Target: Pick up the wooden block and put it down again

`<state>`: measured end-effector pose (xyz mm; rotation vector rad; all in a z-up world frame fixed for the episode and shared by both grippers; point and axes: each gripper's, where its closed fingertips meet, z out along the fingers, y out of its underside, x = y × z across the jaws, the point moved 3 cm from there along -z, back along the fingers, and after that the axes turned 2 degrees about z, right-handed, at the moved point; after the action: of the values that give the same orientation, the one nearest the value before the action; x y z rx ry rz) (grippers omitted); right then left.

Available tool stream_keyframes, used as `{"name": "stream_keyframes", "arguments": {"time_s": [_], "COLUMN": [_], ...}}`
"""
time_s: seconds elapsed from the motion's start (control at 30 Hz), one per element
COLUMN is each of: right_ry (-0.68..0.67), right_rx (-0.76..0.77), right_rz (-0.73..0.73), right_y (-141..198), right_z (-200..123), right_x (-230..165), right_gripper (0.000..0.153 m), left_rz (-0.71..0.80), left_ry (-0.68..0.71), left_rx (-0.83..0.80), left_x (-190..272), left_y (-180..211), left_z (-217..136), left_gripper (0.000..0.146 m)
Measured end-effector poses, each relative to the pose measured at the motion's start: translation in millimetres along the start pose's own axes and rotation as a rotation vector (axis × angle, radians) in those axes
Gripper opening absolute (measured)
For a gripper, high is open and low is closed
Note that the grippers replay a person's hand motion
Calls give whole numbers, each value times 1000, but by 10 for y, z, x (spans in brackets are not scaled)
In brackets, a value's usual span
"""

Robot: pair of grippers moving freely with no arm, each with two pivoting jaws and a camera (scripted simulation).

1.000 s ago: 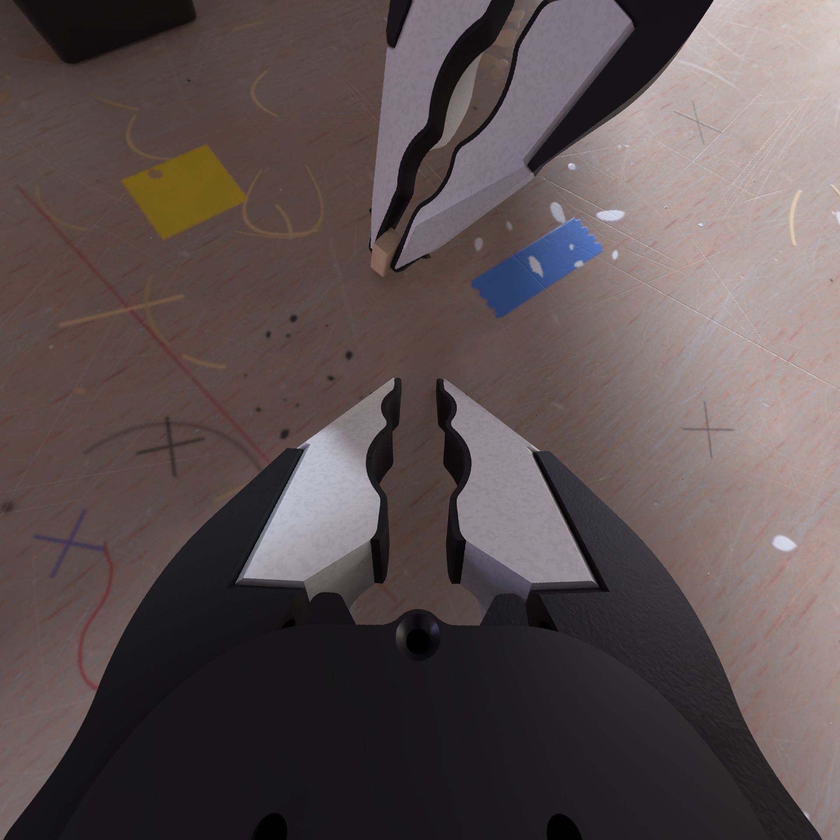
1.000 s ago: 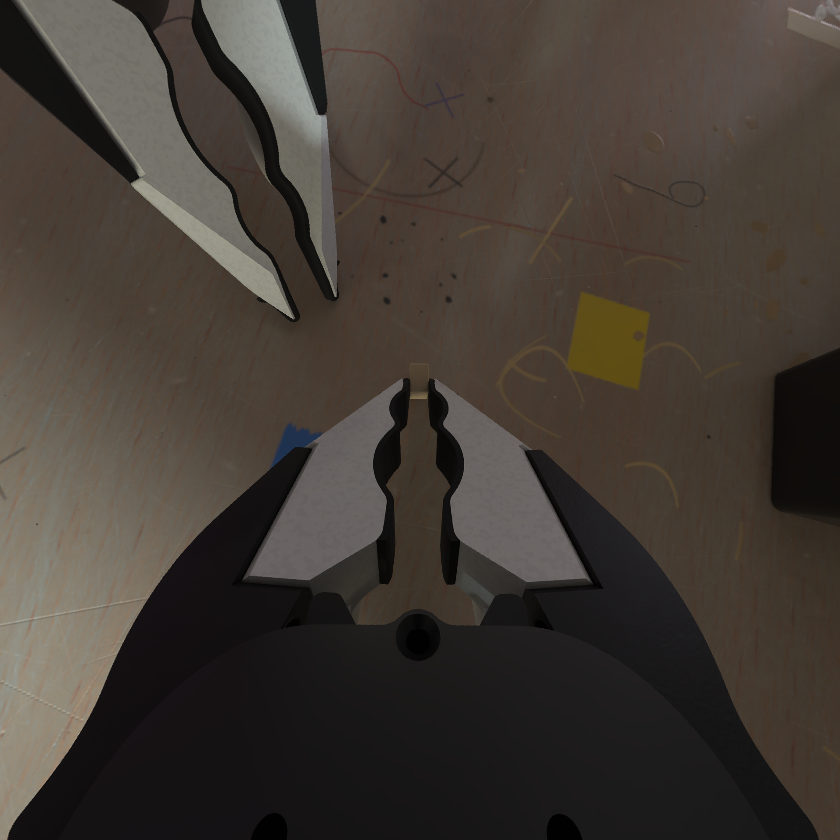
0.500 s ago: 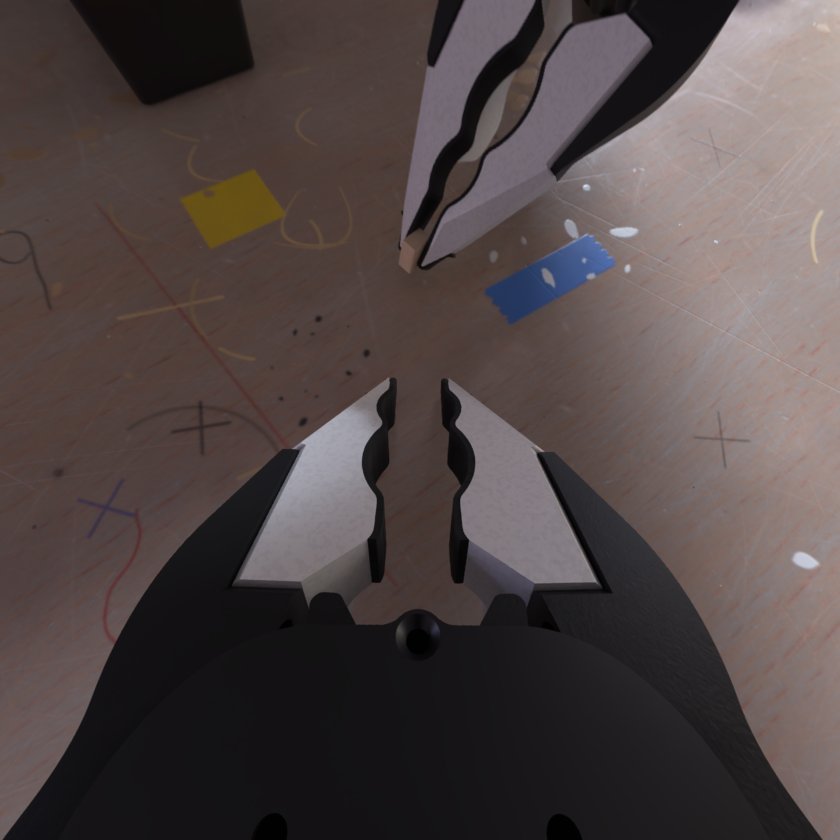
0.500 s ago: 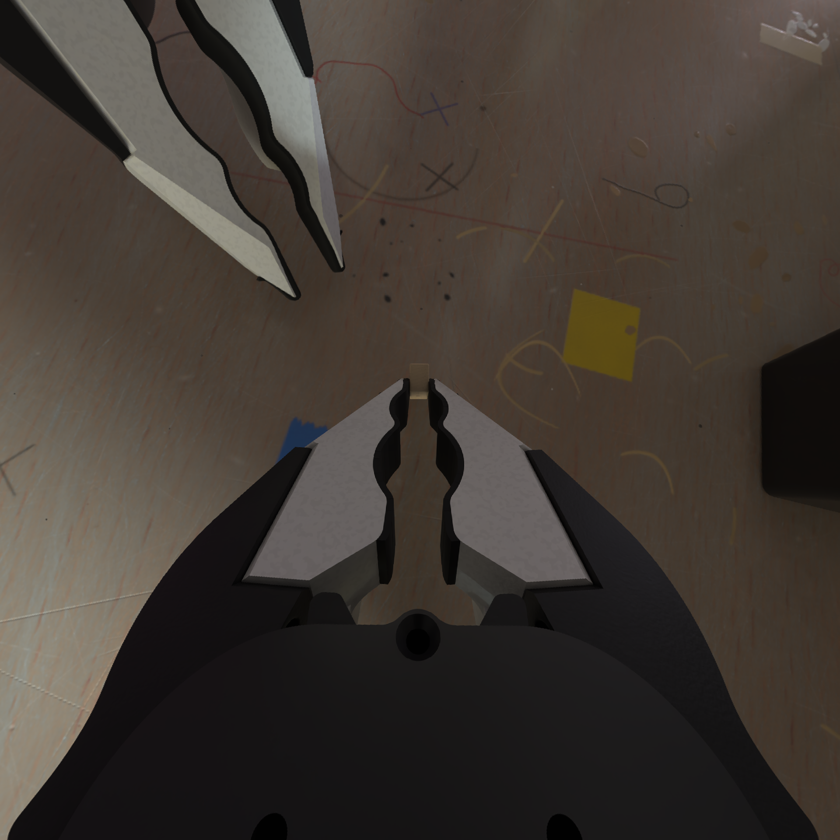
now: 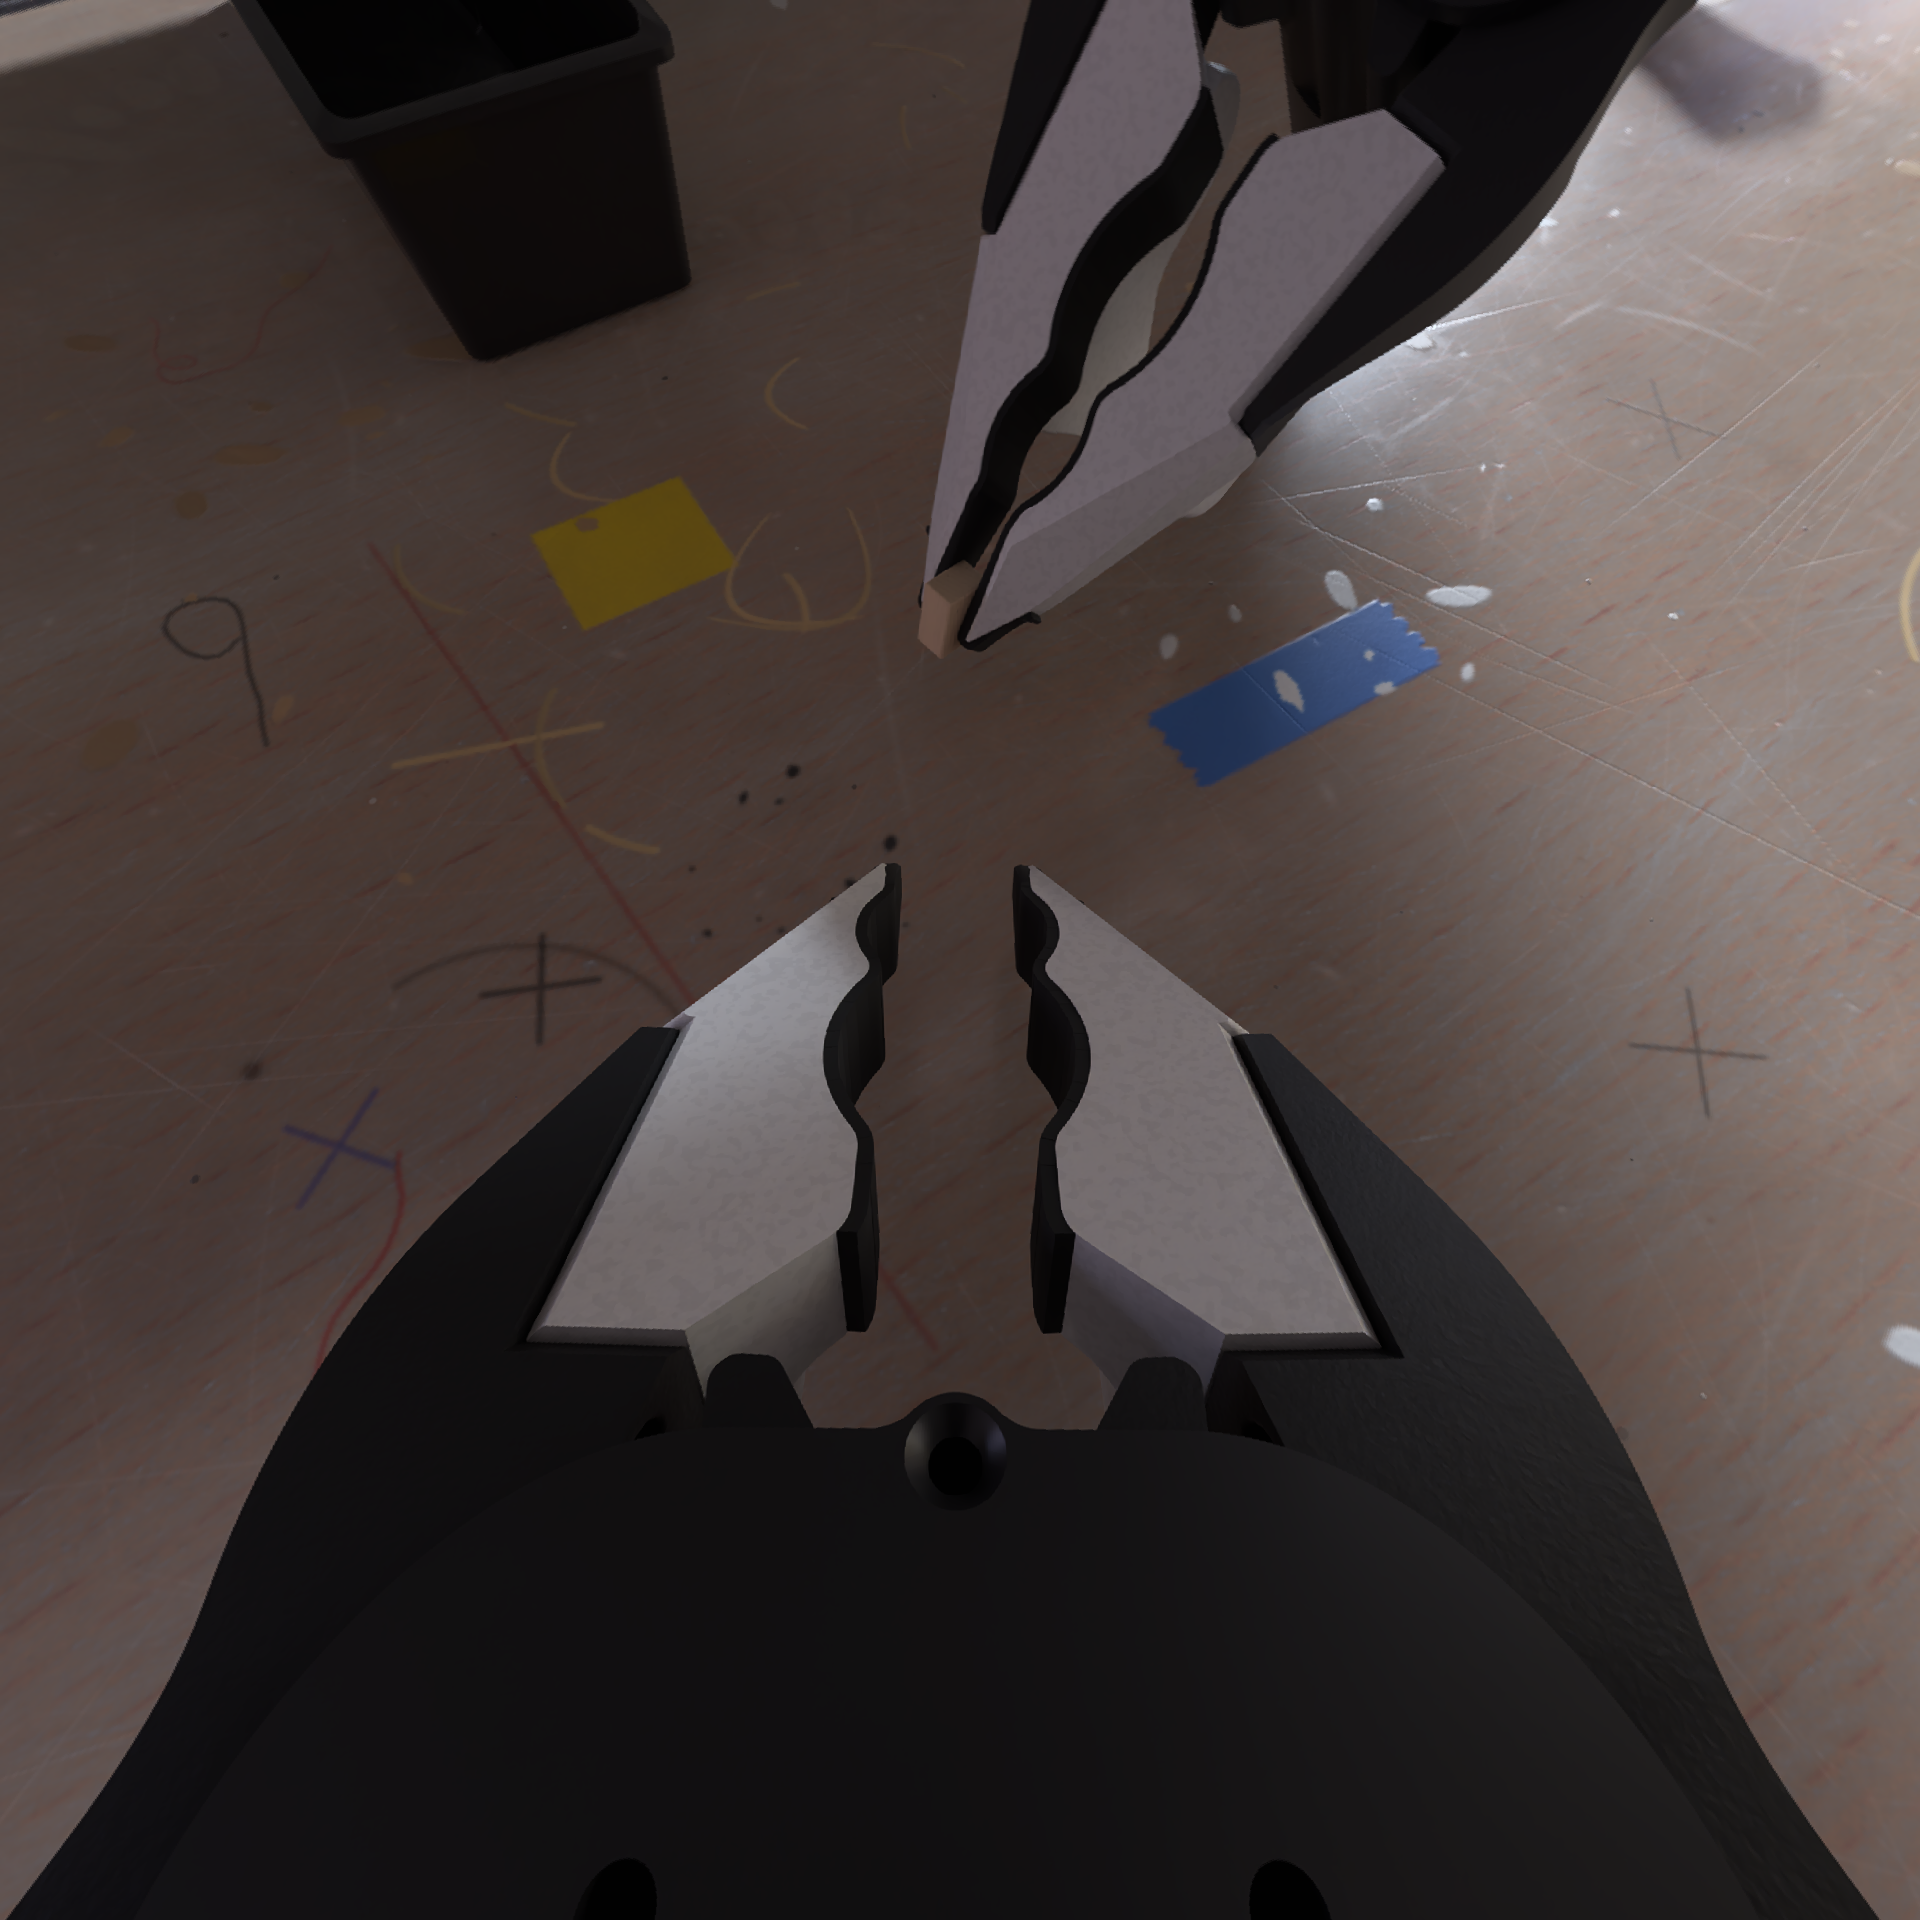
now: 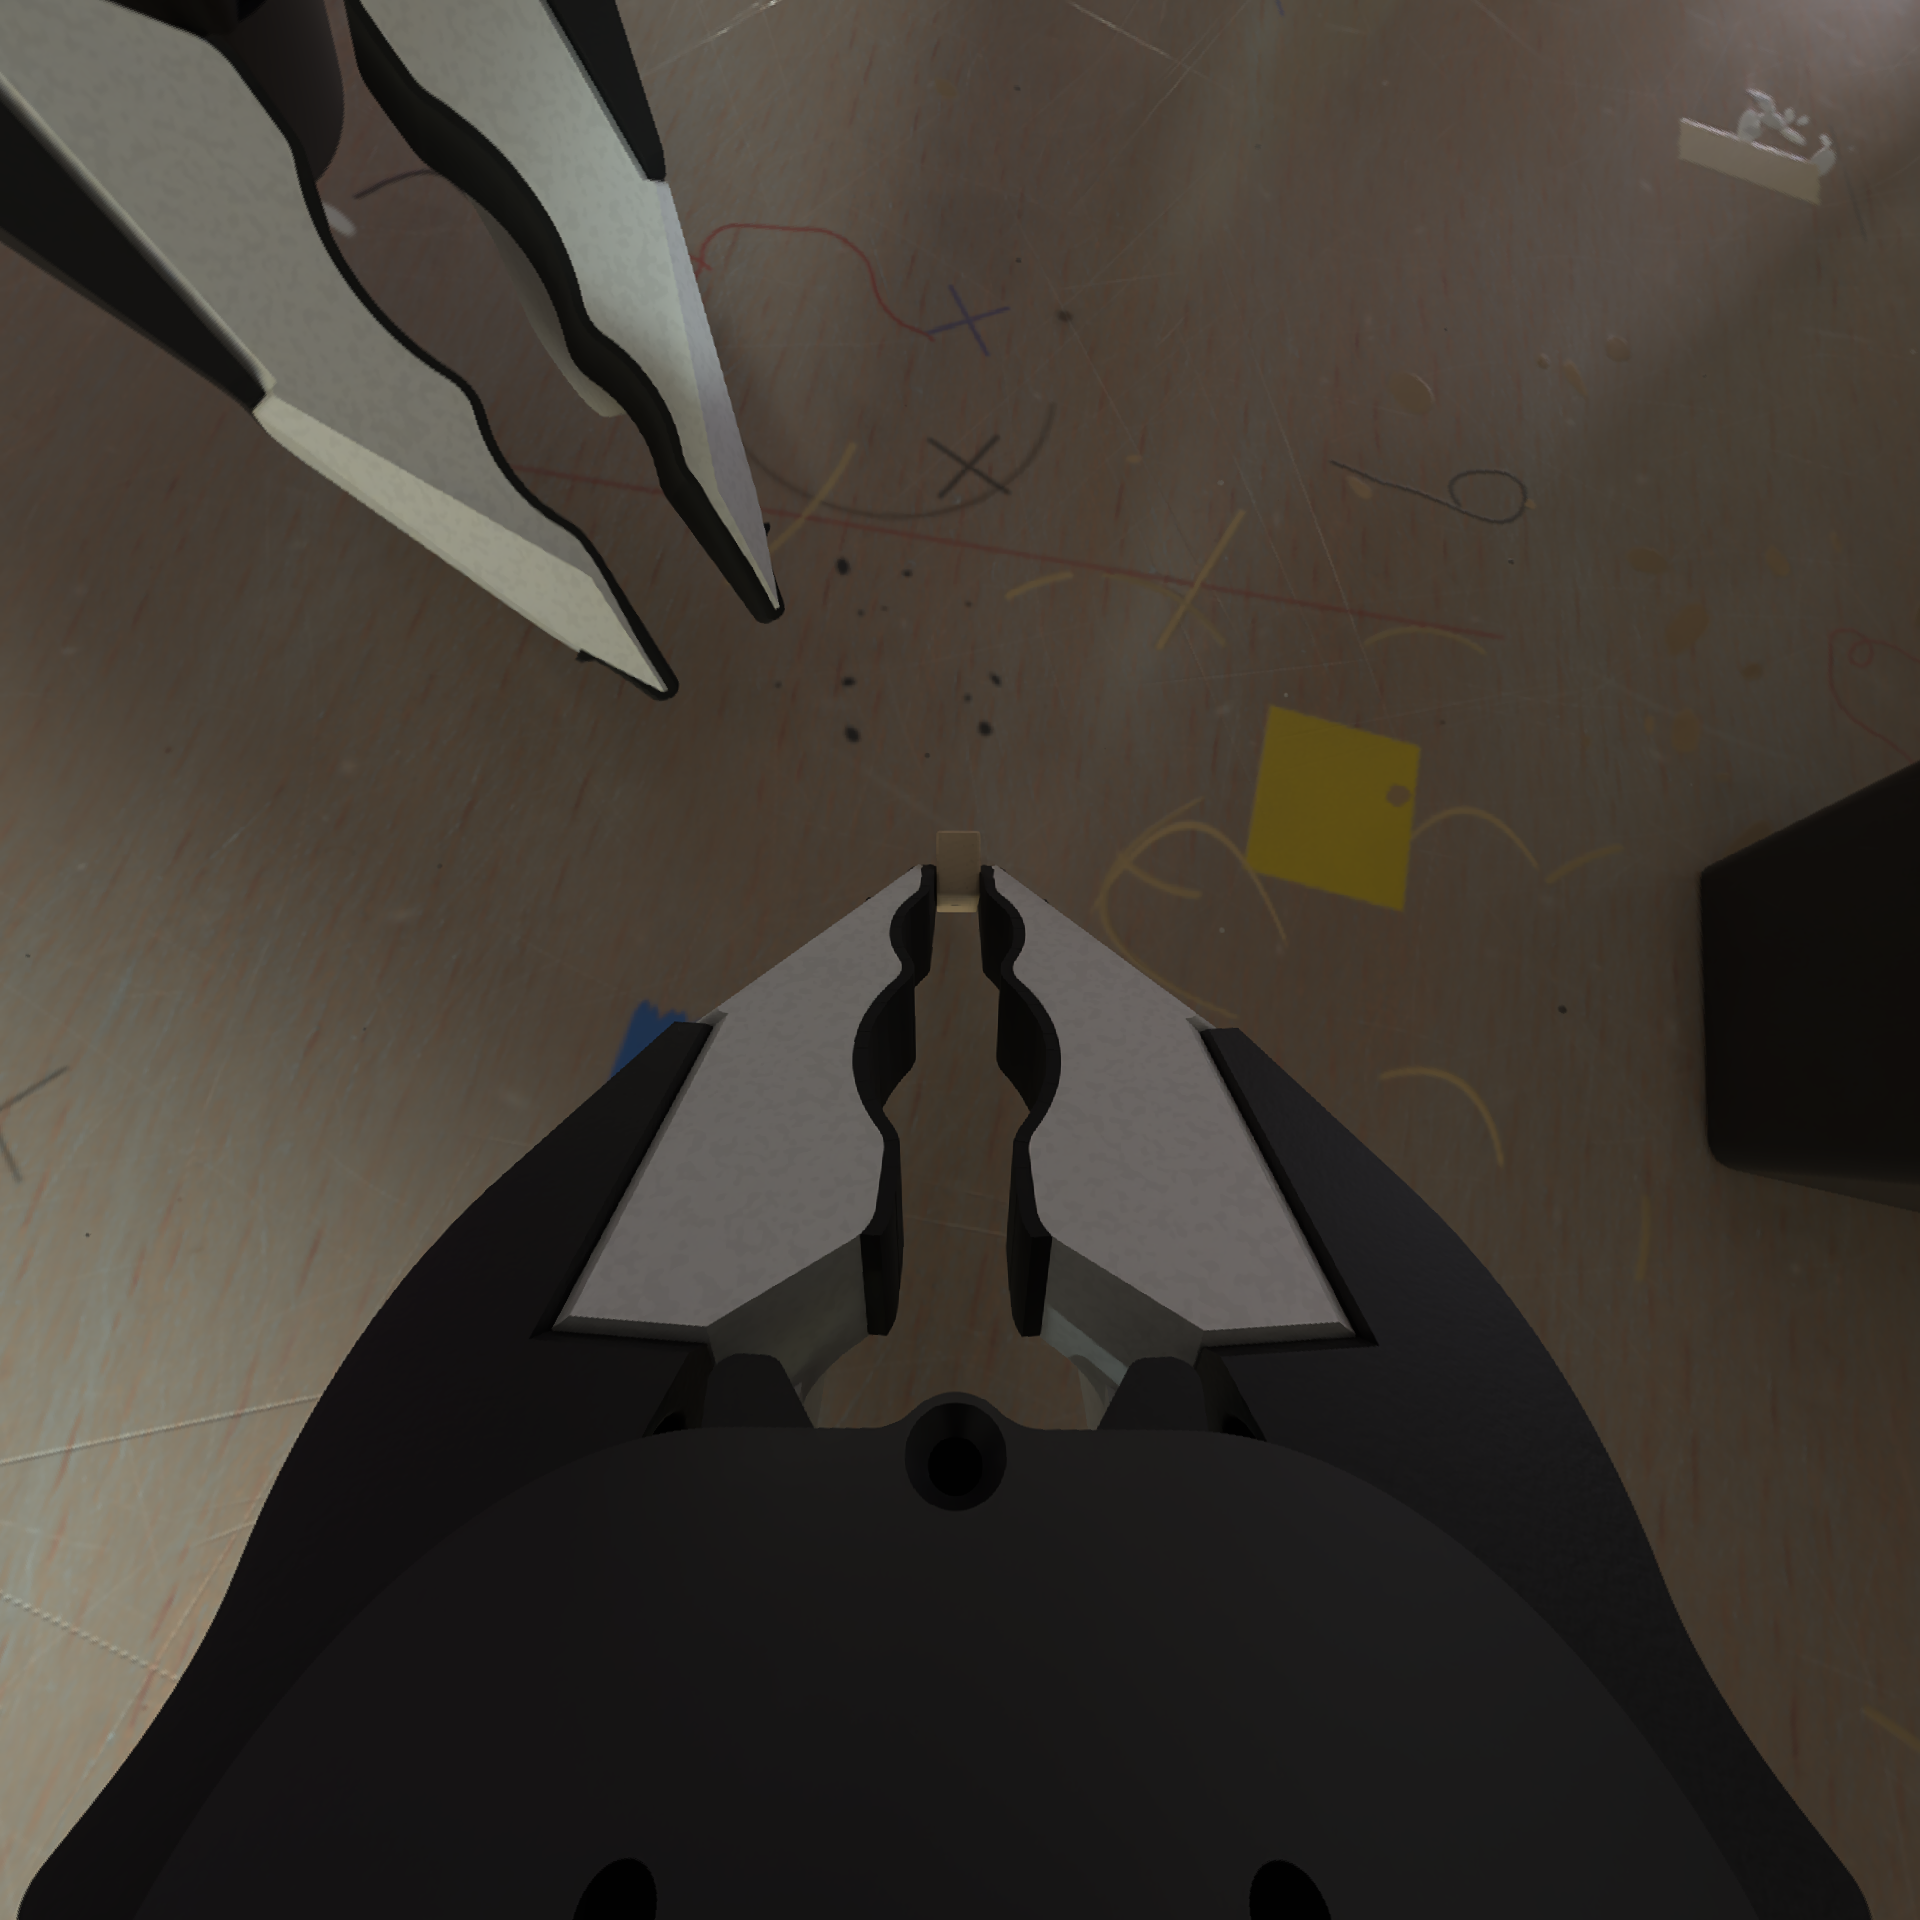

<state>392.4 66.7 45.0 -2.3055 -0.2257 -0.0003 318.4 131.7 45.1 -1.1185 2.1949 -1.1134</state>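
Pinching wooden block [image 6: 957,871]: right tongs [image 6: 956,883] | left tongs [image 5: 956,883]: narrow gap, empty

Two claws (left [image 5: 956,883], right [image 6: 956,883]), one block [image 6: 957,860], one black bin [image 5: 488,156], one yellow square [image 5: 632,549], one blue tape strip [image 5: 1294,691].

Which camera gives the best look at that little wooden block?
The left wrist view: the wooden block shows two faces, pinched at the right claw tips. The right wrist view shows only its end between the fingertips.

Pale tan block [image 5: 944,615], yellow square [image 5: 632,551], blue tape [image 5: 1294,691] (white-flecked, seemingly)
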Motion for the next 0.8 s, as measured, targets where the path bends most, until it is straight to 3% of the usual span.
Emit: {"name": "stream_keyframes", "arguments": {"time_s": [0.8], "right_ry": [-53], "right_rx": [6], "right_rz": [-7], "right_y": [-40], "right_z": [103], "right_x": [-3], "right_gripper": [7], "left_rz": [-91], "left_ry": [8], "left_rx": [103], "left_x": [-112], "left_y": [-80], "left_z": [-82], "left_gripper": [20]}}
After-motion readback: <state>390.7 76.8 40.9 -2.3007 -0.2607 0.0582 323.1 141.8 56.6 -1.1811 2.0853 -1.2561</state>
